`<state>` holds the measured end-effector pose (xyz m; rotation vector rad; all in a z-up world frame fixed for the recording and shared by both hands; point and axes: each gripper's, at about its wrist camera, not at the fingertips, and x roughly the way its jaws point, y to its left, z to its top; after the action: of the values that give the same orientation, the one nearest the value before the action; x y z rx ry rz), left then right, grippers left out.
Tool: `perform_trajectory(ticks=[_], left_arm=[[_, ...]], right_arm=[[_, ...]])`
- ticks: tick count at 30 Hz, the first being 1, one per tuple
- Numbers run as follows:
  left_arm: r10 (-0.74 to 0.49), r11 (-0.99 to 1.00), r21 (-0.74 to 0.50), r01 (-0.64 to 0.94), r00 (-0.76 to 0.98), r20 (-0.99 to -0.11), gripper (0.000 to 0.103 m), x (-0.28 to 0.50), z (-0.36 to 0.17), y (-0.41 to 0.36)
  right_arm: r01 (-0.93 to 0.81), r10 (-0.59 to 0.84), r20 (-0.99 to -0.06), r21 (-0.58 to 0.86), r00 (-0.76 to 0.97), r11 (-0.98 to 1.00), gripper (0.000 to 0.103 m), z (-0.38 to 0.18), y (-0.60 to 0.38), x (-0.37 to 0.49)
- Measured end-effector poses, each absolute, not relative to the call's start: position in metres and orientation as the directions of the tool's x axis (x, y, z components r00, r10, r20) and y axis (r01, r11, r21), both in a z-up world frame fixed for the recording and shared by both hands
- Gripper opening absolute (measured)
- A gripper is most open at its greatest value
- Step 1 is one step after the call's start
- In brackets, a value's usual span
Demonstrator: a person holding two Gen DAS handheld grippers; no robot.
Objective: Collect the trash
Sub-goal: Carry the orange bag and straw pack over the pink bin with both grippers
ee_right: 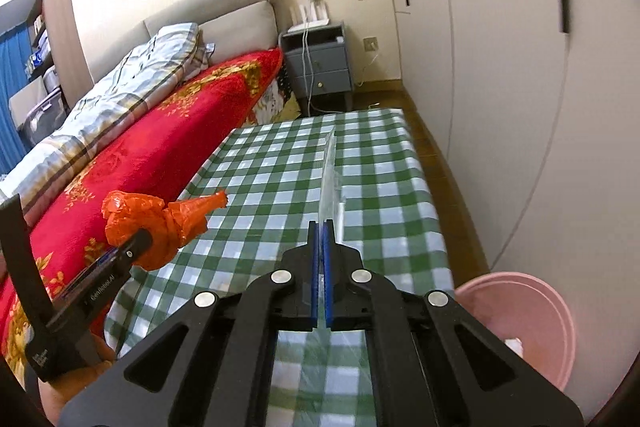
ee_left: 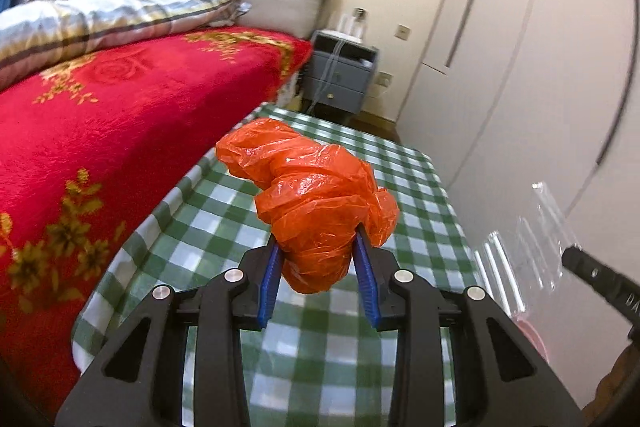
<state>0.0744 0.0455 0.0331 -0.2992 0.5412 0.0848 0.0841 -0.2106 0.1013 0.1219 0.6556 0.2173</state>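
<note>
An orange bag (ee_left: pixel 316 203), crumpled into a wad, sits clamped between the blue pads of the left gripper (ee_left: pixel 318 247), lifted above the checked table (ee_left: pixel 224 203). Right of it, the right gripper (ee_right: pixel 322 227) is clenched on a thin clear wrapper (ee_right: pixel 329 171) that stands edge-on above the same table; in the left view the wrapper (ee_left: pixel 536 227) shows as a pale sheet past the table's right edge. A pink bin (ee_right: pixel 520 311) stands on the floor by the table's near right corner. A red blanket (ee_left: pixel 100 131) lies along the table's left side, and a grey nightstand (ee_right: pixel 320 63) stands beyond its far end
</note>
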Motion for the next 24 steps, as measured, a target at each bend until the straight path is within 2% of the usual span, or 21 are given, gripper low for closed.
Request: perform_trajectory(ticks=[16,24], left_arm=[[-0.138,0.980,-0.195,0.045,0.859,-0.494,0.033,0.039,0.033,-0.025],[-0.203,0.974,-0.193,0.120,0.842,-0.500,0.033,0.040,0.026,-0.052]], right_arm=[[-0.102,0.183,-0.542,0.176,0.820,0.979,0.002,0.126,-0.271,0.026],[-0.021,0.112,-0.542,0.171,0.833,0.985,0.002,0.122,-0.309,0.014]])
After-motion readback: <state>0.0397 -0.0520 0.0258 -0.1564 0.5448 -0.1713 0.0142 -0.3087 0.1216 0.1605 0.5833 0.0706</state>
